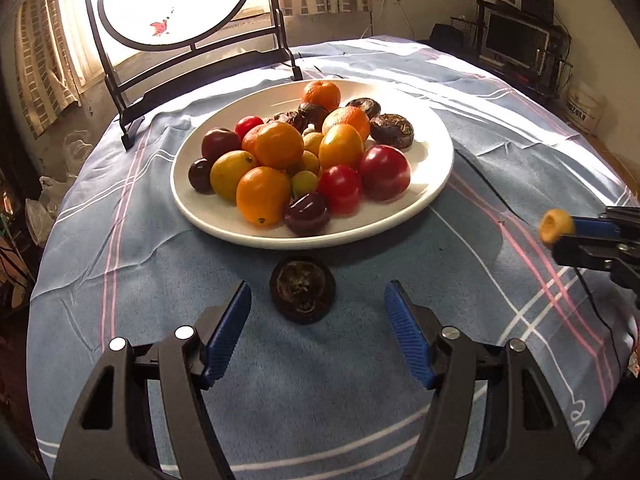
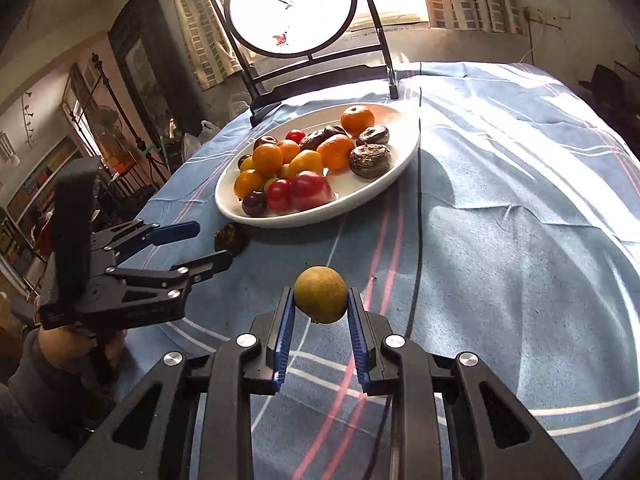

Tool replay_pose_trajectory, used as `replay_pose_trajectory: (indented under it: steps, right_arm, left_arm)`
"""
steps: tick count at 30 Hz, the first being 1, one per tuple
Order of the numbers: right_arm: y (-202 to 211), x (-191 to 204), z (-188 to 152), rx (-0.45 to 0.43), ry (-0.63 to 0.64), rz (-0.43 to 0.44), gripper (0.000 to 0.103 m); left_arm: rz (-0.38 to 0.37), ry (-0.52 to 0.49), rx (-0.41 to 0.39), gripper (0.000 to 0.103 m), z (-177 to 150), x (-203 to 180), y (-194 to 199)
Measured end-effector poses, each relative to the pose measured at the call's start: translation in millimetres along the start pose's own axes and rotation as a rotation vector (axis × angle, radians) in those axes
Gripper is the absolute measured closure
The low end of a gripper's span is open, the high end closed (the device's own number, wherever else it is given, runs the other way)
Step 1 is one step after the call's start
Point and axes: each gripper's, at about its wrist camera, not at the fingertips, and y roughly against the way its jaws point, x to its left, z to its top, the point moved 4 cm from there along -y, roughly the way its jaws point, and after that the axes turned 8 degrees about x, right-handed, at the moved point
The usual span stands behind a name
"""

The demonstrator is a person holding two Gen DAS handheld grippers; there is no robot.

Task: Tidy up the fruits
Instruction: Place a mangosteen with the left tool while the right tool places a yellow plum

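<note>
The right claw [image 2: 321, 300] is clamped on a small round yellow-brown fruit [image 2: 321, 294], its blue ribbed pads pressing the fruit's two sides at the very tips, so most of the fruit sticks out ahead of the pads. It is held above the blue checked tablecloth [image 2: 500, 240] on the table, on the near side of the white oval plate [image 2: 384, 194] and apart from it. In the left wrist view the same claw enters from the right edge with the fruit [image 1: 554, 226] at its tip, blurred; the rest of the claw is cut off by the frame.

The left claw [image 1: 318, 306] stands wide with nothing between its pads. A dark, wrinkled round fruit [image 1: 303, 294] lies on the cloth just ahead of it, centred between the two tips and touching neither, close to the plate's [image 1: 432, 208] near rim. From the right wrist view that dark fruit [image 2: 230, 238] is half hidden behind the left claw's [image 2: 212, 246] lower finger.

The plate carries a heap of oranges, red and dark round fruits and more wrinkled dark ones; those underneath are covered by the top ones. A thin black cable [image 2: 419, 200] runs across the cloth beside the plate. The person's hand [image 2: 60, 340] under the left claw is in shadow and hard to make out.
</note>
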Motion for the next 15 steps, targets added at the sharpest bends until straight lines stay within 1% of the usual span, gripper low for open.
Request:
replay_pose_trajectory:
  steps: [2, 4, 7, 10, 12, 15]
  right_arm:
    - [5, -2, -3, -0.007, 0.005, 0.005, 0.076]
    - [7, -2, -4, -0.014, 0.009, 0.013, 0.076]
    - [6, 0, -4, -0.021, 0.019, 0.018, 0.076]
    - [5, 2, -4, -0.024, 0.02, 0.025, 0.076]
    - [7, 3, -4, -0.03, 0.024, 0.031, 0.076]
    - [10, 6, 7, -0.044, 0.037, 0.031, 0.076]
  left_arm:
    - [-0.02, -0.008, 0.046, 0.053, 2, 0, -12]
    - [-0.029, -0.021, 0.036, 0.065, 2, -1, -10]
    - [-0.023, -0.021, 0.013, 0.066, -2, -2, -3]
    - [-0.047, -0.008, -0.021, 0.066, -9, -5, 13]
    - [-0.062, -0.003, -0.052, 0.066, -14, -8, 26]
    - [-0.072, 0.007, -0.105, 0.066, -13, -8, 47]
